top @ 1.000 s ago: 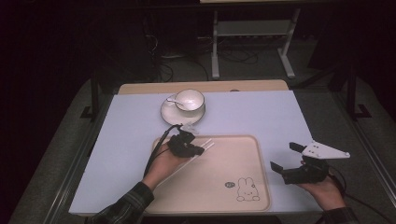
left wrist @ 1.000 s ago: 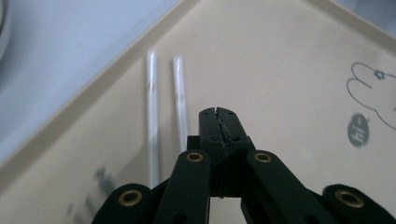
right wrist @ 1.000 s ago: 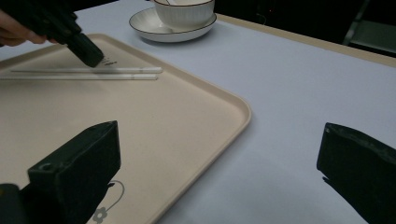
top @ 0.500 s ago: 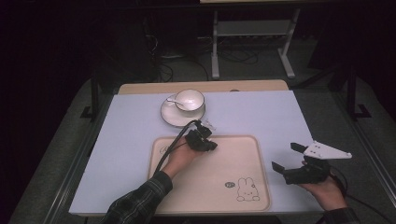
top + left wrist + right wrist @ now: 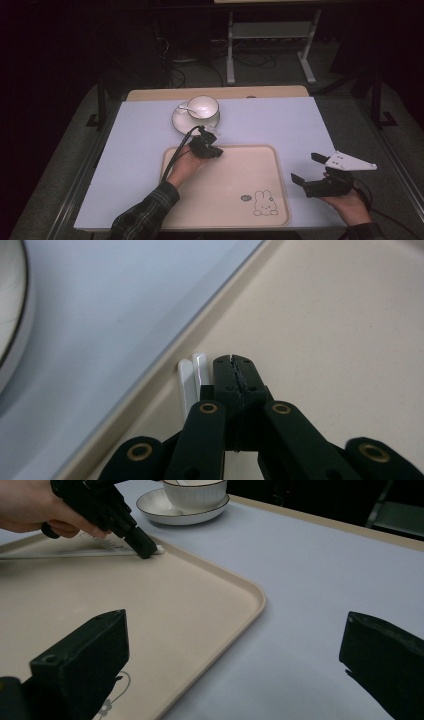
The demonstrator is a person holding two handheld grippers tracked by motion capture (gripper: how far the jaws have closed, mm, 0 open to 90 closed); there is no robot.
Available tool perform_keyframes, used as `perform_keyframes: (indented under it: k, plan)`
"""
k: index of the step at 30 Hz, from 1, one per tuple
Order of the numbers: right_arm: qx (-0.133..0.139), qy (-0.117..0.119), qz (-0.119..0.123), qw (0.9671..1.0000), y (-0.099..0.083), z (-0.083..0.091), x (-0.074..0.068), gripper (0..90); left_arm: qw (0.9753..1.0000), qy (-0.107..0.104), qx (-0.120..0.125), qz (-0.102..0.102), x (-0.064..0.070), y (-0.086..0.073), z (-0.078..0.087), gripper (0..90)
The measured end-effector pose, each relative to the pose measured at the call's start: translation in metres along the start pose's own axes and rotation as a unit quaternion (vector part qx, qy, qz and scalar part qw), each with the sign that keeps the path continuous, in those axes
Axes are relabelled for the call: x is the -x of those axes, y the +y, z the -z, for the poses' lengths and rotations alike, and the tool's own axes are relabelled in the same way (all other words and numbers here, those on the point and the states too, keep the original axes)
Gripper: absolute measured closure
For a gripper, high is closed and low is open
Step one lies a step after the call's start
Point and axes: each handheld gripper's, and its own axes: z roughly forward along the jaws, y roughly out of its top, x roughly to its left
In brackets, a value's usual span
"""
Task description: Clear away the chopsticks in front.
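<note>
The right tongs (image 5: 306, 170) are hovering with jaws wide apart and nothing between them, just off the tray (image 5: 260, 165) edge nearest them, over the desk (image 5: 140, 135); ahead of them and well apart, the left tongs (image 5: 235, 371) are pressing down at the tray's far rim with jaws together; whether they are pinching anything I cannot tell, since the white chopsticks (image 5: 194, 375) are lying just beside the closed tips, along the rim; just beyond the left tongs, the cup (image 5: 203, 106) is sitting on its saucer (image 5: 181, 122) with a spoon (image 5: 186, 109) inside. In my judgement, the sticks could be slipping free, the grip being off to one side; a push forward could be knocking the saucer.
</note>
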Motion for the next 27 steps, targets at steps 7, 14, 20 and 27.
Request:
perform_keyframes:
  k: [7,14,20,27]
  plan:
    - [0.001,0.0,-0.001,1.0,0.0,0.0,0.0,0.0,0.9999,0.005,-0.005,0.008,-0.006,-0.011,0.011,89.6]
    - [0.001,-0.001,0.001,1.0,0.001,0.0,0.0,0.0,0.9998,0.004,-0.011,0.018,-0.011,-0.032,0.029,89.5]
    - [0.001,0.001,-0.002,1.0,0.0,0.0,0.0,0.0,0.9995,0.003,-0.014,0.029,-0.01,-0.053,0.046,89.5]
    - [0.002,0.002,-0.001,1.0,-0.001,0.0,0.001,0.0,0.999,0.011,-0.019,0.039,-0.011,-0.075,0.065,89.4]
